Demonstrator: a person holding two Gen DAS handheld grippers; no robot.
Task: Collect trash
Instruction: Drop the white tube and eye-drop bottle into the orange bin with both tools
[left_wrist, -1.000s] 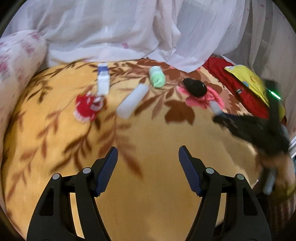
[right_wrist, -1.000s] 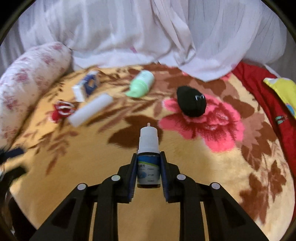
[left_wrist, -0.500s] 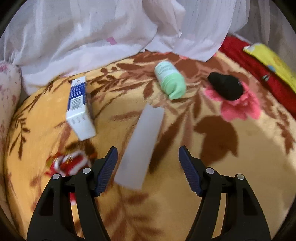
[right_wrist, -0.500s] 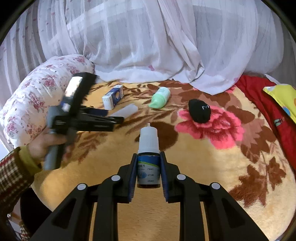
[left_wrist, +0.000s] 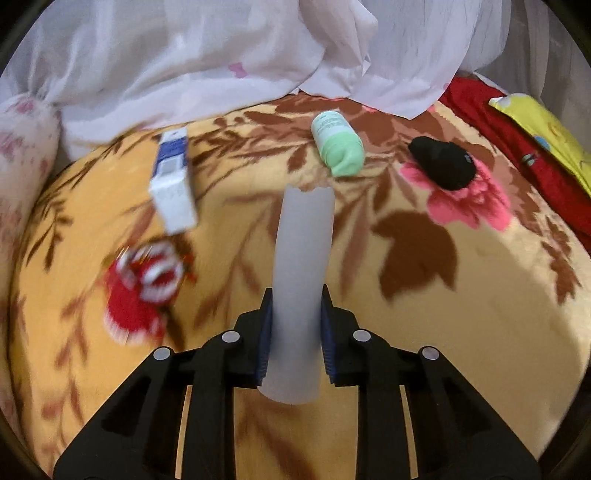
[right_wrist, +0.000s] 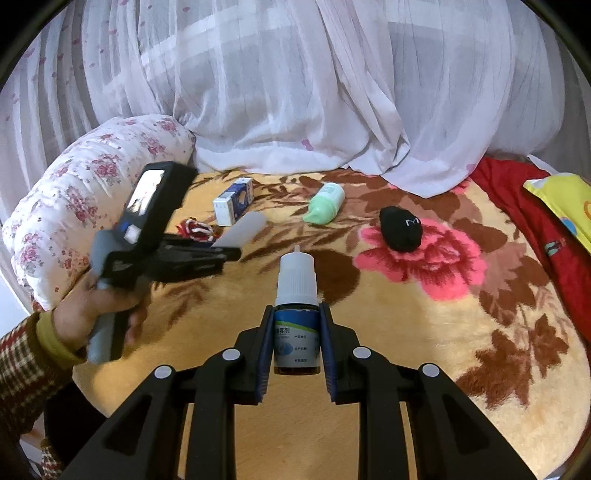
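Gripping a blue-labelled dropper bottle (right_wrist: 296, 325) (print unreadable), right claw (right_wrist: 296, 339); left claw (left_wrist: 294, 332) just clamped white tube (left_wrist: 301, 273).

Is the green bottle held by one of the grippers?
No, the green bottle lies free on the blanket, while the left gripper holds a white tube.

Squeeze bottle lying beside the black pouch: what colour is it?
Mint green bottle, paler at its labelled end; clearest in the left wrist view.

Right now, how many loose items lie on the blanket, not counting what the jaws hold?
4: blue-white box at back left, red-white wrapper in front of it, green bottle mid-back, black bundle right. More may be hidden.
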